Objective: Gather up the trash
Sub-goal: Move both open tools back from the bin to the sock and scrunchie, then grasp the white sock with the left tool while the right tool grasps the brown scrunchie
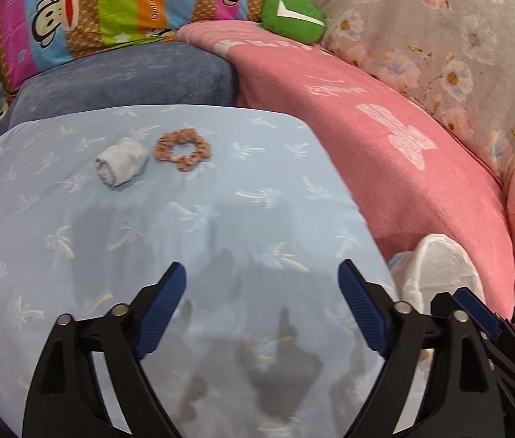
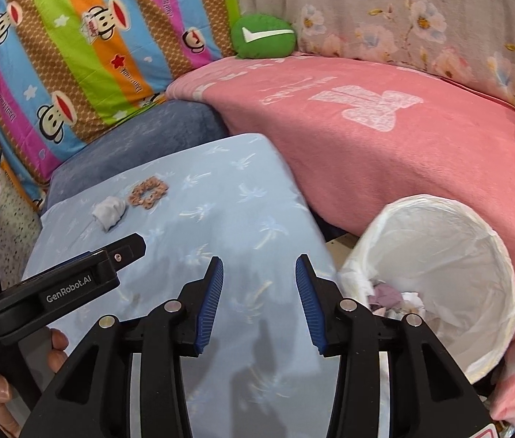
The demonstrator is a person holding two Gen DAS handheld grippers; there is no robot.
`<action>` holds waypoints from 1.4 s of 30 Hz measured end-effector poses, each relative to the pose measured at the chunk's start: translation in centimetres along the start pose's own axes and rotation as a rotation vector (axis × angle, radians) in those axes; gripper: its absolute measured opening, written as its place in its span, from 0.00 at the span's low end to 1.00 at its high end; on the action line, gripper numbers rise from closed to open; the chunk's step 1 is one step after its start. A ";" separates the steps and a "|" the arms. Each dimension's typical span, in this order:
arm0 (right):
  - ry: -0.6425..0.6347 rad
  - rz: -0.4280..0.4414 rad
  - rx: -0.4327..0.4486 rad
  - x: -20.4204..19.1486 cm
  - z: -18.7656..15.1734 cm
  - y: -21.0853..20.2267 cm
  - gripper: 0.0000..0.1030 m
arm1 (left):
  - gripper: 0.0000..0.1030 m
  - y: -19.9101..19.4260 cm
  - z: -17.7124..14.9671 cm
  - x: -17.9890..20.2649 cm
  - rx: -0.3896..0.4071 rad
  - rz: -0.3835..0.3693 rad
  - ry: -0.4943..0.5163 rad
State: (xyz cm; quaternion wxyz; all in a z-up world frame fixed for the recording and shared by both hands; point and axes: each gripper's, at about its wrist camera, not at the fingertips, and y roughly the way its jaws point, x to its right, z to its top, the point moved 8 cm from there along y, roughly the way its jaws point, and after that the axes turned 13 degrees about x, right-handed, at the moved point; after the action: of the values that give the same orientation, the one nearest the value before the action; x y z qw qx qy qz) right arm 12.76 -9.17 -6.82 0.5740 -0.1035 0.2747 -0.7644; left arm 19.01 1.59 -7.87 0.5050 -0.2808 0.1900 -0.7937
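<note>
A crumpled white tissue wad (image 1: 121,161) lies on the far left of a light blue palm-print cushion (image 1: 221,200), next to a brown scrunchie (image 1: 183,148). Both also show in the right wrist view: the tissue wad (image 2: 109,212) and the scrunchie (image 2: 147,192). My left gripper (image 1: 262,294) is open and empty, low over the cushion, well short of the tissue. My right gripper (image 2: 259,294) is open and empty over the cushion's near right part. A white-lined trash bin (image 2: 436,277) stands right of the cushion, with crumpled paper inside; its rim shows in the left wrist view (image 1: 436,266).
A pink blanket (image 2: 385,146) covers the sofa behind the bin. A dark blue cushion (image 1: 129,76), a striped monkey-print pillow (image 2: 86,54), a green plush (image 2: 263,36) and floral fabric (image 1: 440,36) lie at the back. The left gripper's body (image 2: 56,292) is at the right view's left.
</note>
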 end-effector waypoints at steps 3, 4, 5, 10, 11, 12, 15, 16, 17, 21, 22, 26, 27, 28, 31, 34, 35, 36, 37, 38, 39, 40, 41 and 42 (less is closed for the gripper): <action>-0.013 0.024 -0.020 -1.7 -0.2 1.4 0.40 | 0.88 0.4 0.3 -2.6 0.005 0.051 0.008; -0.015 0.033 -0.028 -2.3 -0.3 2.0 0.41 | 0.88 0.5 0.3 -3.5 0.003 0.063 0.010; -0.017 0.044 -0.038 -3.0 -0.3 2.6 0.41 | 0.88 0.7 0.4 -4.3 0.000 0.078 0.010; -0.031 0.087 -0.066 -6.0 -0.1 6.0 0.46 | 0.90 2.1 1.5 -9.3 -0.014 0.154 -0.010; -0.037 0.094 -0.070 -6.6 0.1 6.8 0.46 | 0.90 2.5 1.8 -10.2 -0.016 0.167 -0.012; -0.044 0.102 -0.075 -7.4 0.2 7.7 0.46 | 0.90 2.9 2.1 -10.9 -0.017 0.180 -0.013; -0.059 0.122 -0.083 -9.5 1.0 10.4 0.46 | 0.90 4.2 3.0 -12.6 -0.022 0.196 -0.026; -0.061 0.129 -0.084 -10.1 1.4 11.4 0.46 | 0.90 4.7 3.3 -13.1 -0.024 0.198 -0.034; -0.061 0.134 -0.085 -10.6 1.7 12.1 0.46 | 0.90 5.2 3.6 -13.5 -0.025 0.203 -0.042; -0.068 0.150 -0.088 -12.9 3.1 16.0 0.46 | 0.90 7.2 5.1 -15.0 -0.023 0.207 -0.061; -0.070 0.152 -0.093 -13.4 3.3 17.0 0.46 | 0.90 7.7 5.4 -15.2 -0.022 0.205 -0.059; -0.062 0.168 -0.116 -14.9 4.0 20.9 0.46 | 0.90 9.4 6.1 -15.5 -0.028 0.192 -0.046; -0.061 0.165 -0.120 -15.1 4.1 21.7 0.46 | 0.90 9.9 6.1 -15.5 -0.034 0.190 -0.041; -0.058 0.158 -0.123 -15.2 4.2 22.6 0.46 | 0.90 10.3 6.2 -15.6 -0.039 0.189 -0.035; -0.048 0.154 -0.140 -15.6 4.2 24.8 0.46 | 0.89 11.1 6.0 -15.8 -0.050 0.185 -0.031; -0.061 0.155 -0.161 -16.2 3.8 26.2 0.46 | 0.82 11.7 5.8 -16.0 -0.066 0.167 -0.040; -0.070 0.157 -0.168 -16.4 3.6 26.6 0.46 | 0.78 11.8 5.6 -16.0 -0.075 0.160 -0.042; -0.078 0.159 -0.174 -16.6 3.4 27.0 0.46 | 0.76 11.9 5.5 -16.0 -0.080 0.151 -0.047; -0.083 0.160 -0.179 -16.8 3.2 27.2 0.44 | 0.71 11.9 5.3 -16.0 -0.086 0.142 -0.053; -0.088 0.162 -0.184 -16.9 3.0 27.4 0.42 | 0.68 12.0 5.2 -16.0 -0.090 0.135 -0.056; -0.096 0.163 -0.191 -17.1 2.8 27.6 0.40 | 0.66 12.0 5.0 -16.0 -0.095 0.127 -0.060; -0.105 0.165 -0.199 -17.3 2.5 27.8 0.34 | 0.62 12.0 4.9 -15.9 -0.098 0.122 -0.063; -0.112 0.167 -0.206 -17.3 2.2 27.9 0.27 | 0.59 11.9 4.9 -16.0 -0.098 0.124 -0.063; -0.120 0.170 -0.213 -17.4 1.9 27.9 0.24 | 0.59 11.8 4.8 -16.0 -0.094 0.124 -0.060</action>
State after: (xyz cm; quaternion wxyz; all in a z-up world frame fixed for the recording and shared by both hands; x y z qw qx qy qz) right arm 42.16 1.23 -17.56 0.6376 -0.1857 0.3273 -0.6721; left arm 35.60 11.09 -15.13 0.5448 -0.3158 0.2289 -0.7424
